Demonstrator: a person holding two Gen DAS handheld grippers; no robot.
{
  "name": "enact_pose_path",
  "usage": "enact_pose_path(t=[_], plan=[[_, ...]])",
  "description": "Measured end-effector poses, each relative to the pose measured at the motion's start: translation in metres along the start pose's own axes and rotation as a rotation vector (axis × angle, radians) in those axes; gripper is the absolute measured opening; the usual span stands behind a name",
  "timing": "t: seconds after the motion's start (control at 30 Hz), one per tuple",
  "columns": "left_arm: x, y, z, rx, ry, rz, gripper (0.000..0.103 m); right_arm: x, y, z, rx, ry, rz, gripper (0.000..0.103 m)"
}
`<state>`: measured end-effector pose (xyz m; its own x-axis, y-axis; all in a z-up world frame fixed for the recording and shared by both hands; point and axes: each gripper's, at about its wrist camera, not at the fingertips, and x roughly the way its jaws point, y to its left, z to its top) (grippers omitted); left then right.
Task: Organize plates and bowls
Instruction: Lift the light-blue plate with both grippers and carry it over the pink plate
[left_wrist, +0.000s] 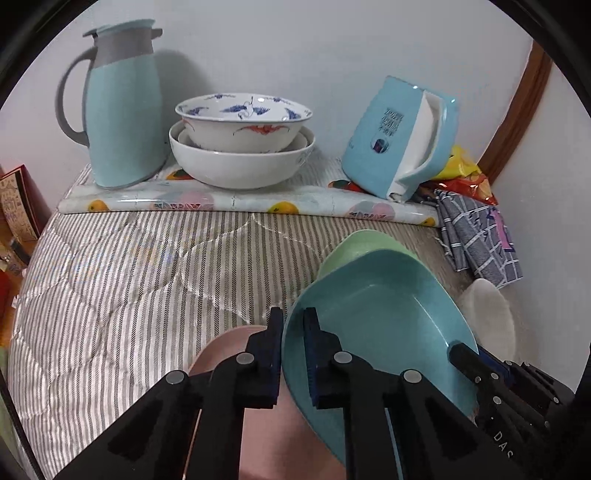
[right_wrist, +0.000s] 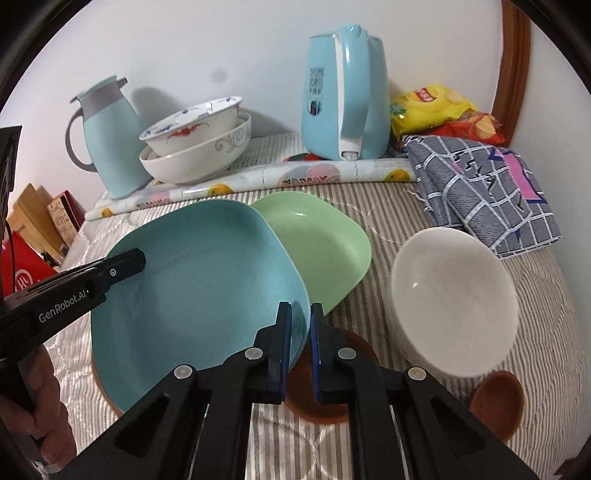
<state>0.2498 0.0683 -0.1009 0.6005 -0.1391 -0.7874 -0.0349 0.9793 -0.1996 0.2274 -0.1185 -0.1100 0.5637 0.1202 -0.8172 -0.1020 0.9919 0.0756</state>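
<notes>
A blue plate (right_wrist: 199, 280) is held tilted above the striped cloth. My left gripper (left_wrist: 293, 332) is shut on its left rim, and my right gripper (right_wrist: 301, 325) is shut on its right rim. The plate also shows in the left wrist view (left_wrist: 384, 317). A green plate (right_wrist: 325, 243) lies just behind it, partly overlapped. A pink plate (left_wrist: 229, 350) lies under the blue one. A white bowl (right_wrist: 454, 299) sits to the right. Brown dishes (right_wrist: 498, 402) lie near the front.
At the back stand stacked white bowls (left_wrist: 240, 136), a blue thermos jug (left_wrist: 122, 110) and a blue kettle (right_wrist: 343, 96) on a rolled patterned mat (left_wrist: 243, 203). A checked cloth (right_wrist: 480, 184) and snack bags (right_wrist: 436, 107) lie at the right.
</notes>
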Motion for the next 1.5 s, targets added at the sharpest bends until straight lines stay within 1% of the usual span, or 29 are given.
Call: enact_pose_path(t=[0.2,0.4,0.7,1.07,1.5], plan=[[-0.028,-0.013,-0.008,0.003,-0.031,-0.012,0.011,-0.031,-0.002,-0.008,-0.008,-0.037,-0.025,0.009],[-0.051,-0.023,-0.018,0.005,-0.054,-0.021,0.011,-0.063,-0.009,-0.017,0.014,-0.073,-0.022,0.009],[-0.076,-0.032,-0.036,0.007,-0.070,-0.026,0.011,-0.091,-0.015,-0.038,0.034,-0.099,-0.019,0.009],[-0.089,-0.021,-0.058,-0.017,-0.068,-0.006,0.011,-0.101,-0.003,-0.055,0.019,-0.101,-0.002,0.009],[-0.096,0.015,-0.074,-0.064,-0.059,0.037,0.011,-0.093,0.028,-0.069,-0.037,-0.077,0.028,0.008]])
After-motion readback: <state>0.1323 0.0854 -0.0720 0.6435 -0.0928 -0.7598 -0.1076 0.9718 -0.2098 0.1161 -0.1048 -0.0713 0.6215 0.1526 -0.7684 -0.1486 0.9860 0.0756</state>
